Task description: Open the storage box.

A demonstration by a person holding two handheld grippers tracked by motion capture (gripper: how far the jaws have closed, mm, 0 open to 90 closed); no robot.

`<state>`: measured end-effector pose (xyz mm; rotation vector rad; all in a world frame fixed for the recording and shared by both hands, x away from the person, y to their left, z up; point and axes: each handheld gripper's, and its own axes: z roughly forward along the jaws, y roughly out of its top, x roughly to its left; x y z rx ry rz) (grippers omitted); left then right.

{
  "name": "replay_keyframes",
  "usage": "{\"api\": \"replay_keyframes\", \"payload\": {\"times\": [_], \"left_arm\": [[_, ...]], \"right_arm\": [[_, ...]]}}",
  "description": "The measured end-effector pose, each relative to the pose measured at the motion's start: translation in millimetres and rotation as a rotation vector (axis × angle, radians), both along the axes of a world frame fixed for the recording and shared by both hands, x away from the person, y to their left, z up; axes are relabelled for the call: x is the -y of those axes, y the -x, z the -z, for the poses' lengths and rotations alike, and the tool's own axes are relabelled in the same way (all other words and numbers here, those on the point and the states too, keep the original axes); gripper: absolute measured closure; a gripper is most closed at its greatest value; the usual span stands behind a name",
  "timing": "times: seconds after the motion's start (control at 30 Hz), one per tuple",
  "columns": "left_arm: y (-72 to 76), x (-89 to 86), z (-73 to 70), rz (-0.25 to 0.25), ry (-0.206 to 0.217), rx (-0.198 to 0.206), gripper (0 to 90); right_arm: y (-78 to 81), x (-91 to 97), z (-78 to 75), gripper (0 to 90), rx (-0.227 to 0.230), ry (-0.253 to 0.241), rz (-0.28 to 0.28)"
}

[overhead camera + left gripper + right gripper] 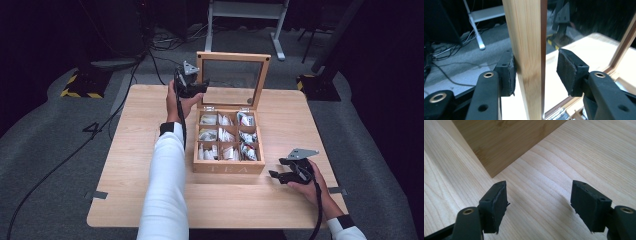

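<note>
My left gripper jaws straddle the lid frame, open, top cut off. Right gripper jaws open over tabletop, before the tea box corner.

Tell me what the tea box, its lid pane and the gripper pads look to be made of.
Tea box: light, matte wood, with visible grain on the lid frame.
Lid pane: clear glass or acrylic; it's see-through with faint reflections.
Left gripper pads: black, dull, slightly fuzzy, probably foam or rubber.

left claw raised, right claw parted
</note>
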<state>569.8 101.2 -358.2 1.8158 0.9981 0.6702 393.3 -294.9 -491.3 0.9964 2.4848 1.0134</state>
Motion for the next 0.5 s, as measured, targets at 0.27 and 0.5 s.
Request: {"api": "replay_keyframes", "payload": {"times": [0.27, 0.5], "left_arm": [[-4.3, 1.4, 19.9, -0.010, -0.032, -0.063, 51.4], [-7.6, -3.0, 38.1, -0.003, -0.100, -0.144, 52.5]], "right_arm": [[-1.0, 1.5, 2.2, 29.9, -0.010, 0.016, 0.005], [-0.3, 3.6, 3.0, 29.7, -0.013, 0.020, 0.005]]}}
